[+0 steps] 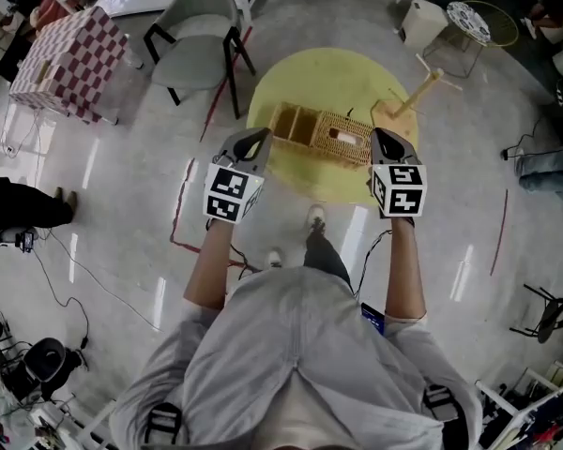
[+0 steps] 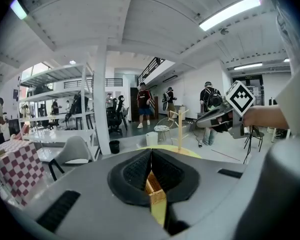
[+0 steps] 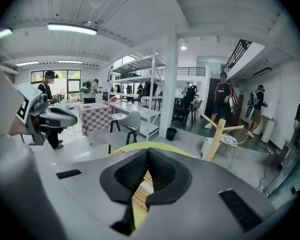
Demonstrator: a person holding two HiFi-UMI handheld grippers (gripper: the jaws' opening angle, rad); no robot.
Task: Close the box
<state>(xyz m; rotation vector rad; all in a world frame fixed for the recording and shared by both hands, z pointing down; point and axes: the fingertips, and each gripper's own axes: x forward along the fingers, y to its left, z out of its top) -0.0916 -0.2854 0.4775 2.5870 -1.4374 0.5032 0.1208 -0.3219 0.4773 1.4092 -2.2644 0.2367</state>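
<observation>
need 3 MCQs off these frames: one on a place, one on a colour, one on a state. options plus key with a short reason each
1. Where does the wicker box stand?
A) on a chair seat
B) on the round table
C) on the floor

2. What colour is the round table's top?
A) yellow
B) white
C) black

3. How do the jaws of the left hand-held gripper and the right hand-held gripper stand?
A) both wide apart
B) both together, nothing held
C) left clamped on the box, right apart

Key:
1 B: the head view shows the box resting on the table's top.
2 A: the bare top around the box is yellow.
3 B: in each gripper view the pads meet, and the box shows only beyond them.
</observation>
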